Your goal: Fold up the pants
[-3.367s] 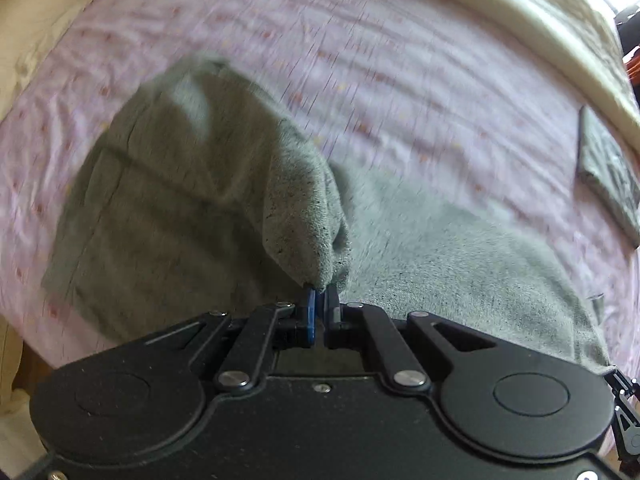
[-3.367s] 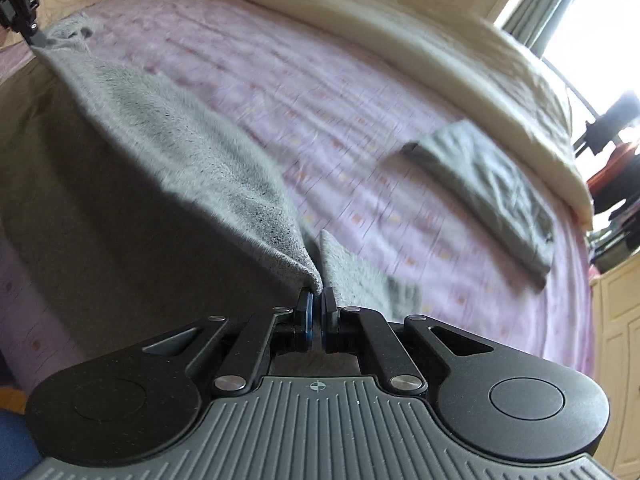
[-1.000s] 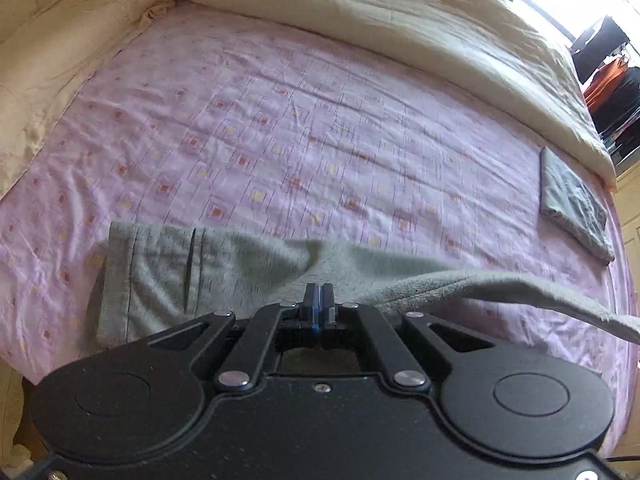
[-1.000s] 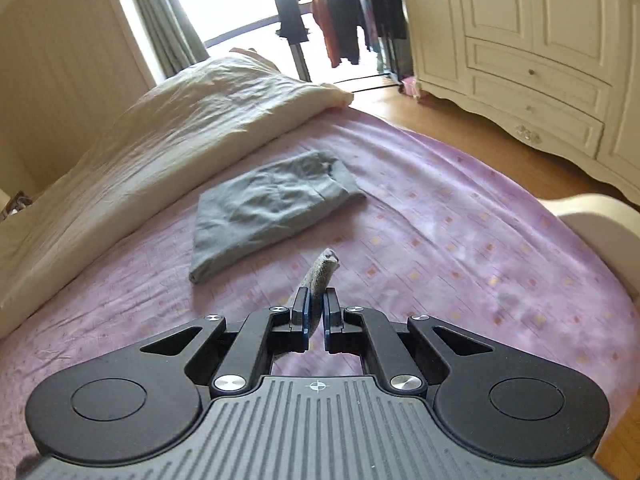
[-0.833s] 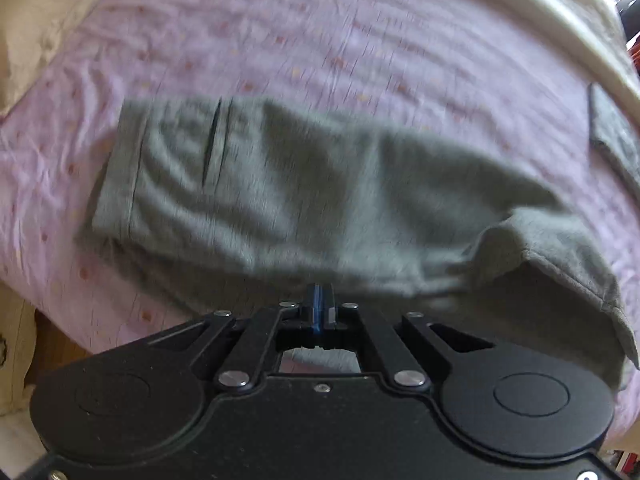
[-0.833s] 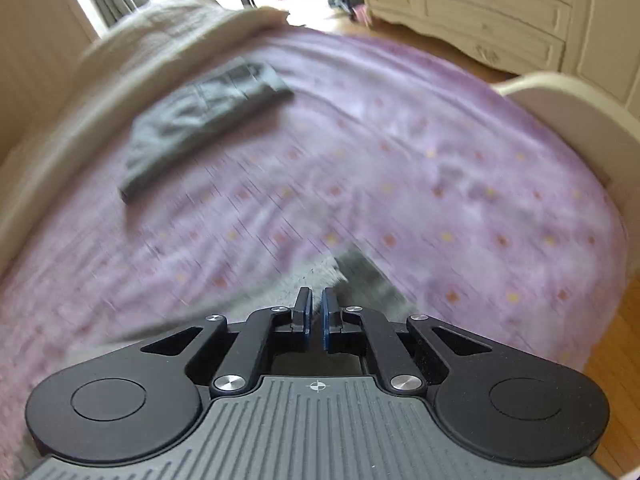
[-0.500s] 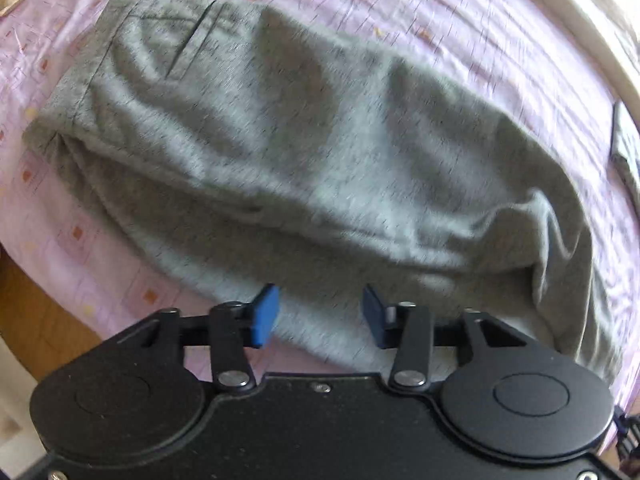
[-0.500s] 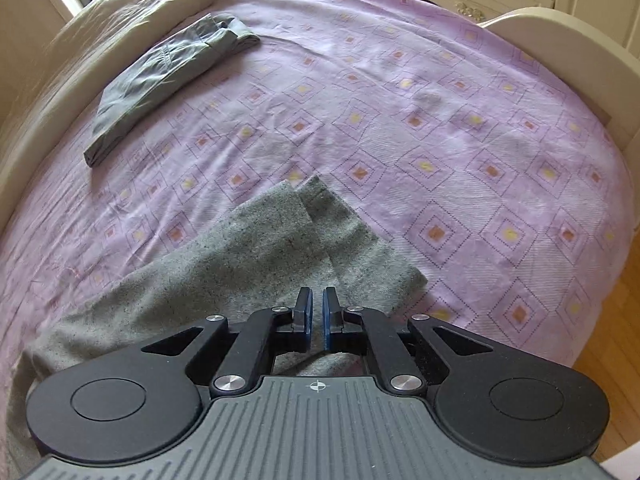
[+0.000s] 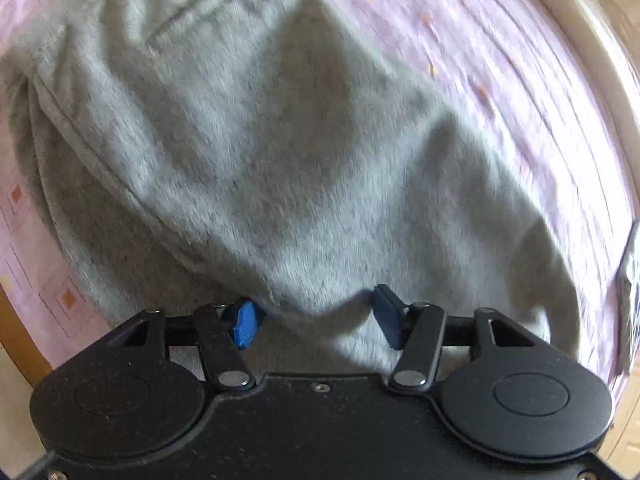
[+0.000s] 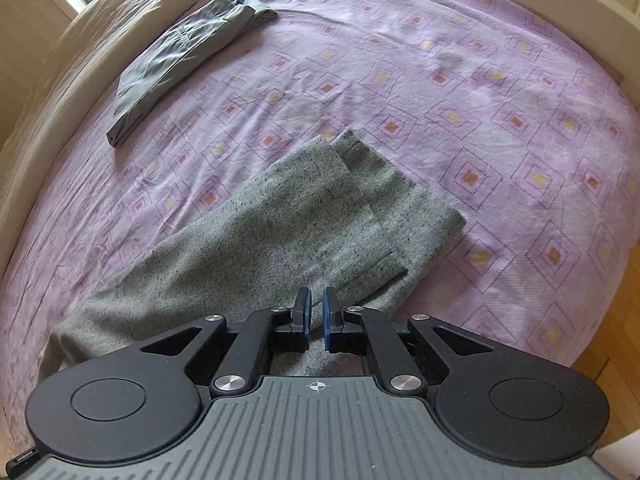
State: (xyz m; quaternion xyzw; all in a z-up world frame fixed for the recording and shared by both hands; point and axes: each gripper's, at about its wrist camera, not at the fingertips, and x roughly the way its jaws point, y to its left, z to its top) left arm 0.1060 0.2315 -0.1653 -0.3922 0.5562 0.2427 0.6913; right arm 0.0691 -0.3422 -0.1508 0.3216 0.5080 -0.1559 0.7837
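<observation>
pants (image 9: 280,140) flat under both; left gripper (image 9: 316,318) spread | right gripper (image 10: 315,314) near-closed, empty

The pants (image 10: 288,220) lie on the bed sheet (image 10: 500,92) near its front edge; a folded garment (image 10: 188,52) lies well behind them, leftward, beside the duvet (image 10: 60,60)

both wrist views close over pants (image 9: 304,140)

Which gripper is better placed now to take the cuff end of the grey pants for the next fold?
Right, probably. The right gripper sits just behind the cuffs of the grey pants, jaws slightly apart. The left gripper is open over the middle of the cloth.
</observation>
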